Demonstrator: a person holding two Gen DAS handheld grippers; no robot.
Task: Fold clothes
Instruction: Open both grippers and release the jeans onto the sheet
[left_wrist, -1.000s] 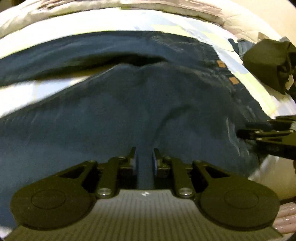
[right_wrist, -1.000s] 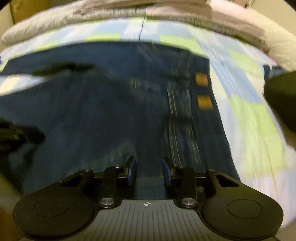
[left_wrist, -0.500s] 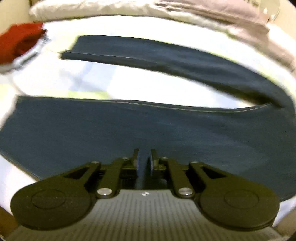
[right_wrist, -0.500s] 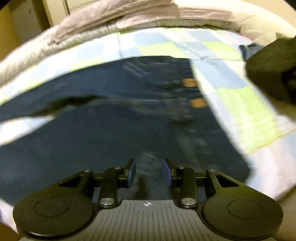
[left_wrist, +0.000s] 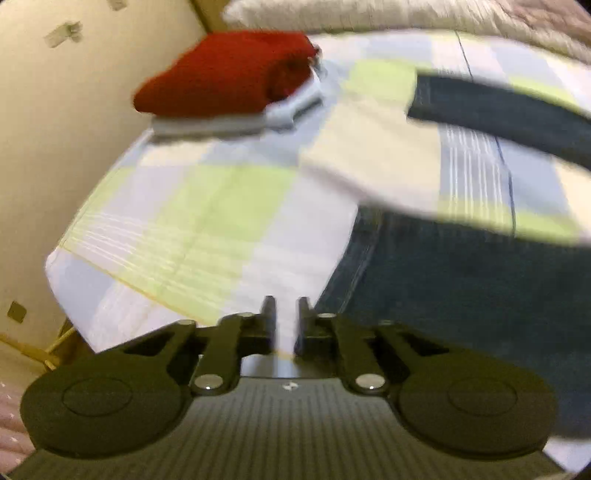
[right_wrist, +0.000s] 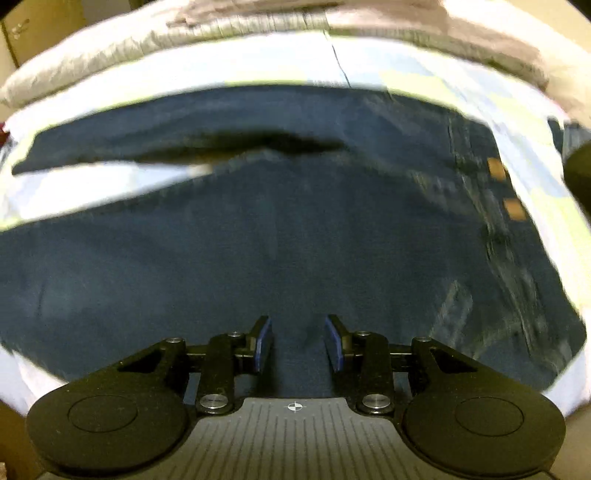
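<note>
The bed (left_wrist: 177, 206) with its checked sheet is serving as the folding place, and the jeans (right_wrist: 295, 240) are lying flat across it. Their two legs are reaching toward the left end, a wedge of sheet showing between them, which looks like the layout for bringing one leg over the other. A red top (left_wrist: 229, 74) is sitting folded on a pale garment at the far left corner, likely the finished pile, well apart from the jeans.

The right tool (right_wrist: 297, 343) is hovering over the seat of the jeans with its jaws standing apart and gripping nothing. The left tool (left_wrist: 285, 321) is pointing at bare sheet just beside the near leg's hem (left_wrist: 369, 240), its jaws narrowed to a slit with nothing between them, probably lining up to pinch that hem.

A second ago the left tool was over the middle of the jeans, its jaws a little wider; it has been sweeping out along the leg to the cuff end
</note>
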